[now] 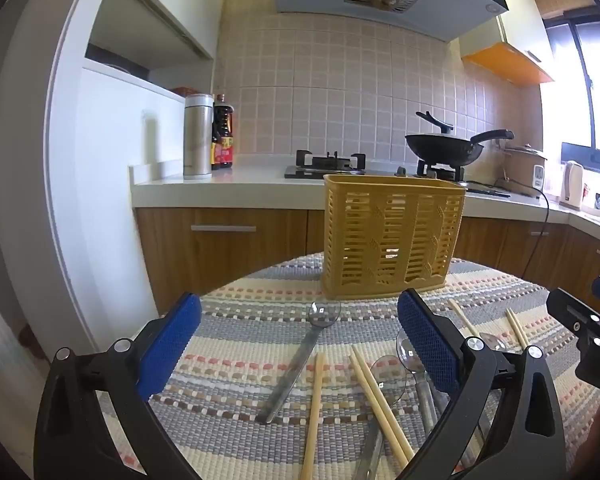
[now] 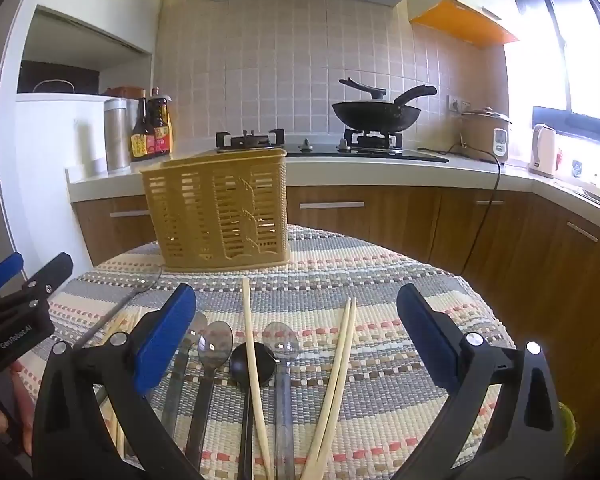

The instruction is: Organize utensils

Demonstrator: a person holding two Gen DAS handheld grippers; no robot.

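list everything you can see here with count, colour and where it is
utensil basket: one, yellow, upright at the far side of the mat
woven mat: one, striped, covering the table
spoons: several clear, one black, lying on the mat; exact count unclear
chopsticks: several, pale wood, loose on the mat
wok: one, black, on the stove
sauce bottles: two, dark, on the counter
flask: one, steel, beside them
rice cooker: one, beige
kettle: one, white
left gripper: open
right gripper: open
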